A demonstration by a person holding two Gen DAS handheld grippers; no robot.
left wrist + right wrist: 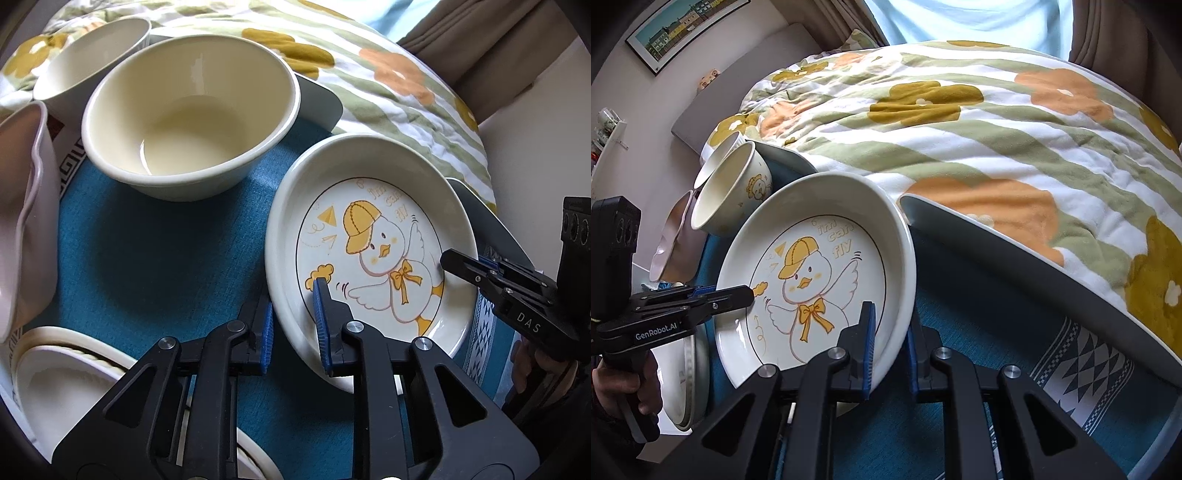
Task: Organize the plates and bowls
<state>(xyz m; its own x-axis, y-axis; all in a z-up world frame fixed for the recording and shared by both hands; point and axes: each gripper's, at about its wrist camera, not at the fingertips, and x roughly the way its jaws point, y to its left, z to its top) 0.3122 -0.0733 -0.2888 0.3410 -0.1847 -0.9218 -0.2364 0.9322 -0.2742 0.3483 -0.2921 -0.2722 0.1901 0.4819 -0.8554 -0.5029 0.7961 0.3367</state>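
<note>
The cream plate (369, 251) at lower right bears a white duck in a yellow cap. The mat (155, 266) is teal. The quilt (997, 122), upper right, has green stripes with orange and mustard flowers.

The duck plate (373, 236) is glossy glazed ceramic, white with a printed yellow drawing. Behind it, the cream bowl (192, 110) has the same smooth, shiny glaze. Under the plate lies a teal mat (147, 266) of matt woven cloth with a fine rough grain. Beyond the plate, the bed quilt (997, 129) is soft, fuzzy fabric. The fingers (320, 321) carry ribbed blue pads on matt black plastic, with bright metal pins.
</note>
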